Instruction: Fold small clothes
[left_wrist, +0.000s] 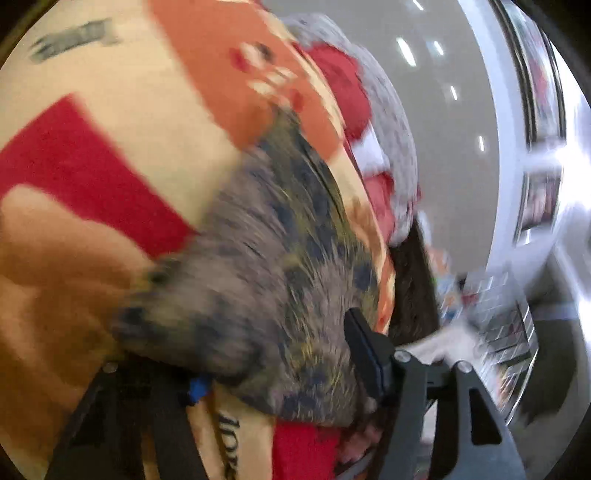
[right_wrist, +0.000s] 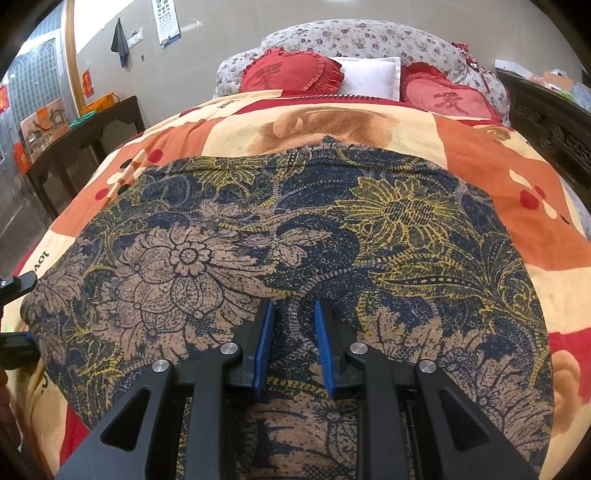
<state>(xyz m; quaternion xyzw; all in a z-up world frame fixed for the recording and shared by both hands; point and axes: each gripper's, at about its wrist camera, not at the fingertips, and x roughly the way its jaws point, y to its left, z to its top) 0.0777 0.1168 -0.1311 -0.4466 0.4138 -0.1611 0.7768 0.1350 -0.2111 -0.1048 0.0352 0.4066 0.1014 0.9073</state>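
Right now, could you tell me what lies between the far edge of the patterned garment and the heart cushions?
In the right wrist view, only the bedspread separates the patterned garment from the heart cushions.

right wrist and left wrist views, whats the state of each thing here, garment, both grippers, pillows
floral garment: spread flat on the blanket, not yet folded
right gripper: open, over the garment's near edge
left gripper: at the garment's left edge, open or shut unclear through blur
blanket: laid over the bed
heart pillows: leaning at the headboard
white pillow: tucked between them
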